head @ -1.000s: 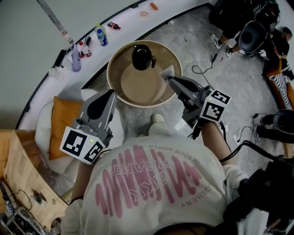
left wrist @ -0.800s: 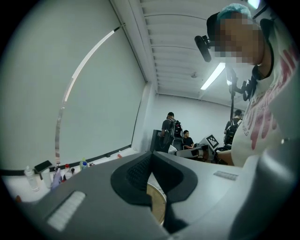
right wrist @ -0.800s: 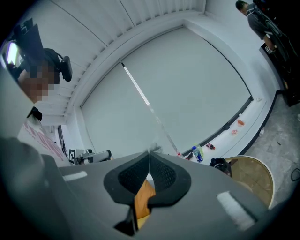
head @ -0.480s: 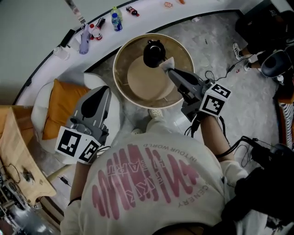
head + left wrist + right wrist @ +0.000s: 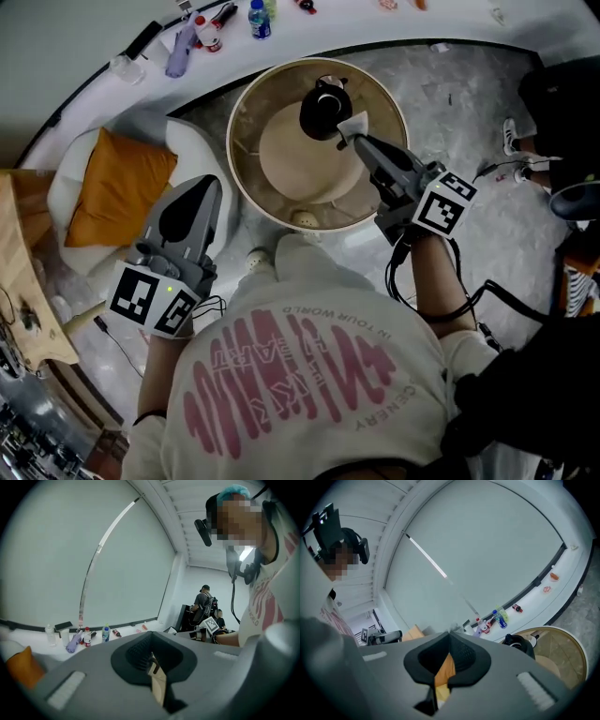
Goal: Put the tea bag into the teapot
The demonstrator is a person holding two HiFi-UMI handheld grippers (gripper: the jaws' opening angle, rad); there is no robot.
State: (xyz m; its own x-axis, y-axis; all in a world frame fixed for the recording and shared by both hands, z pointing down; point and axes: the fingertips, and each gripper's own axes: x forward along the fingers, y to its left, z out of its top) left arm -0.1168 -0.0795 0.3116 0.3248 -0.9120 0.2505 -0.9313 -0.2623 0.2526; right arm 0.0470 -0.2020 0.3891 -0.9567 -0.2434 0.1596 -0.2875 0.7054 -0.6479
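A black teapot [image 5: 323, 108] stands at the far side of the round tan table [image 5: 246, 187]; it also shows in the right gripper view as the teapot [image 5: 518, 644]. My right gripper [image 5: 356, 139] is shut on a small white tea bag [image 5: 353, 125], which hangs just right of the teapot, above the tabletop. My left gripper [image 5: 208, 184] is off the table's left rim, over a white chair, with its jaws together and nothing between them. In the left gripper view the left gripper [image 5: 149, 637] points at the far wall, and in its own view the right gripper [image 5: 449, 633] points past the table.
Several bottles [image 5: 258, 17] stand on the curved white ledge behind the table. An orange cushion [image 5: 122, 187] lies on the white chair at the left. Cables [image 5: 497, 169] run over the marble floor at the right. People [image 5: 205, 604] stand in the background of the left gripper view.
Both grippers have moved forward toward the table. The right one has carried the tea bag closer to the teapot. The left one has come nearer the table's left rim.
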